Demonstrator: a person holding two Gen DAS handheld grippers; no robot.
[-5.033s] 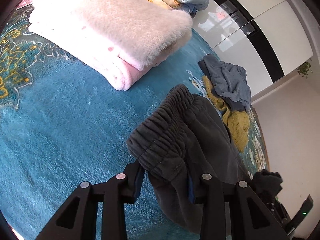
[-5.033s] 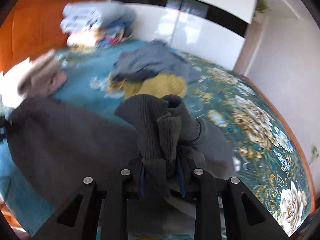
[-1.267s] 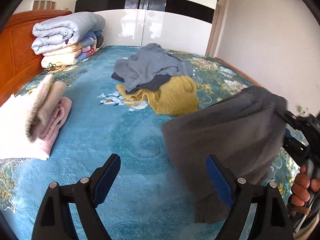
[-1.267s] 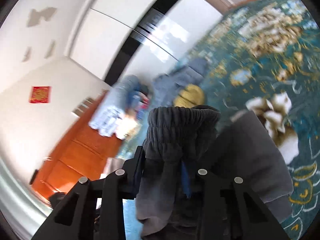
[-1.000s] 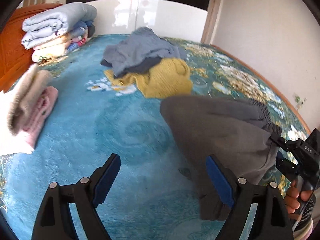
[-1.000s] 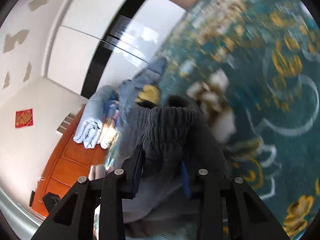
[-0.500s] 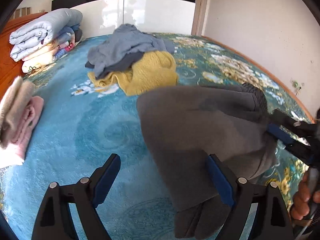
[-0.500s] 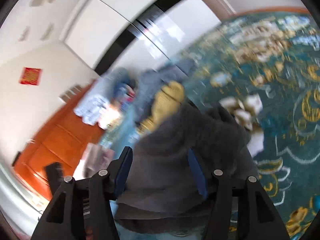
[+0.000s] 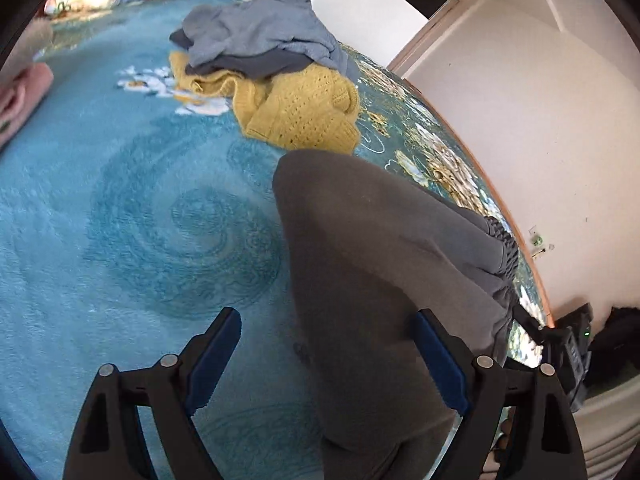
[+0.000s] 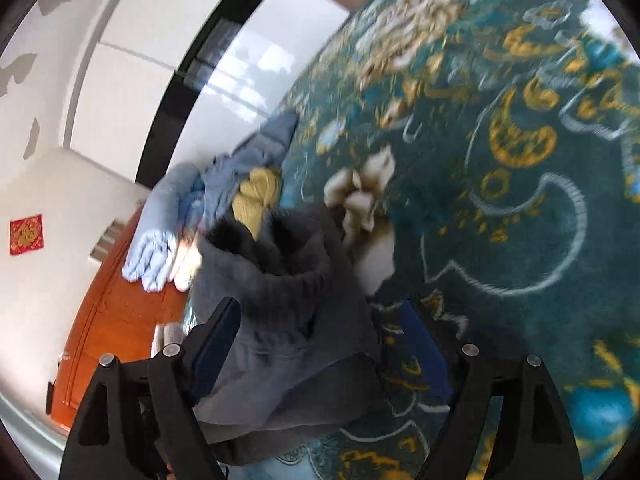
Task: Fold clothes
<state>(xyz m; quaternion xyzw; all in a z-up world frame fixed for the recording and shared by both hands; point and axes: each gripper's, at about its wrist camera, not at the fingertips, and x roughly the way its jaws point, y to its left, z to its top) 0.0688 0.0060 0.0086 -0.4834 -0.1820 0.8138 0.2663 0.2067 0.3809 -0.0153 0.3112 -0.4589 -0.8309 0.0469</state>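
Observation:
Dark grey sweatpants (image 9: 376, 264) lie folded on the blue bedspread (image 9: 120, 208), their elastic waistband at the right edge. My left gripper (image 9: 326, 354) is open just above the pants' near end, holding nothing. In the right wrist view the pants (image 10: 280, 304) lie bunched between and beyond the fingers of my right gripper (image 10: 320, 344), which is open and not clamped on them.
A yellow knit sweater (image 9: 304, 108) and blue-grey clothes (image 9: 260, 36) are piled further back on the bed. A pink folded blanket (image 9: 20, 96) lies at the left edge. Folded quilts (image 10: 160, 240) are stacked by the wooden headboard (image 10: 108, 340). White wall at right.
My right gripper opened and let go of the pants' waistband, which it held a second ago. The pants settled flat on the bed. My left gripper moved closer over them, staying open.

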